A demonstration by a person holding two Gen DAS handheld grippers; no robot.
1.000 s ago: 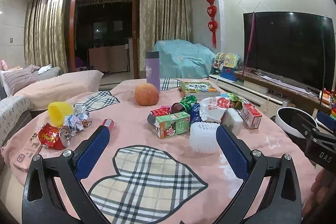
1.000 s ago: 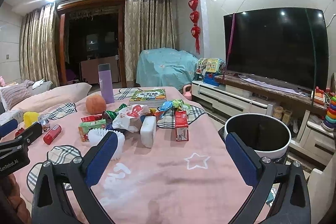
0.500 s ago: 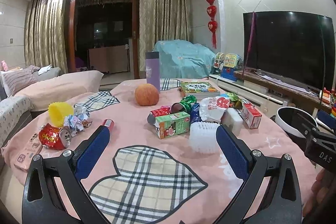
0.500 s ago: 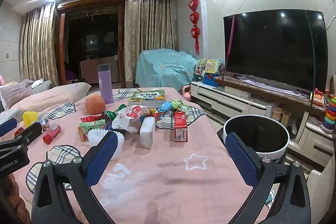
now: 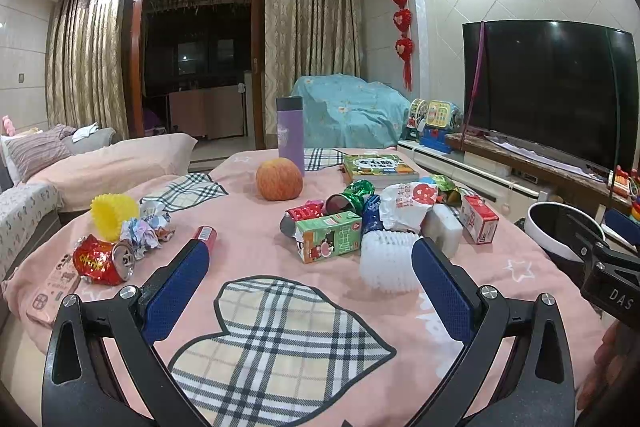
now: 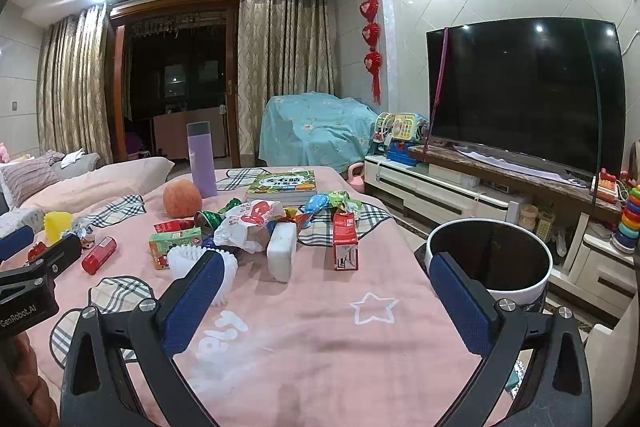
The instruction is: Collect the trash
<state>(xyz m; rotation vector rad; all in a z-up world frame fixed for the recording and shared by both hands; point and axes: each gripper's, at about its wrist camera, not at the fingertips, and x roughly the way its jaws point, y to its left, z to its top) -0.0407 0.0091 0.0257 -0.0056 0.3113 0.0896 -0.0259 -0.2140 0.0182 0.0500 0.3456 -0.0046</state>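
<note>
Trash lies on a pink-clothed table point(image 5: 256, 251): a crushed red can point(image 5: 102, 264), crumpled paper point(image 5: 144, 231), a small red can point(image 5: 204, 235), a green carton point(image 5: 328, 241), a white wrapper point(image 5: 404, 205), a red carton point(image 5: 478, 218) and a white frilled cup point(image 5: 386, 263). A white trash bin point(image 6: 490, 255) stands off the table's right edge. My left gripper point(image 5: 310, 287) is open and empty above the near table. My right gripper point(image 6: 326, 299) is open and empty, with the red carton point(image 6: 345, 241) ahead of it.
An orange-red fruit point(image 5: 279, 179), a purple flask point(image 5: 291, 135), a book point(image 5: 376, 167), a yellow cup point(image 5: 114, 213) and a white block point(image 6: 282, 253) share the table. A TV point(image 6: 524, 95) and cabinet stand right, a sofa point(image 5: 100, 163) left.
</note>
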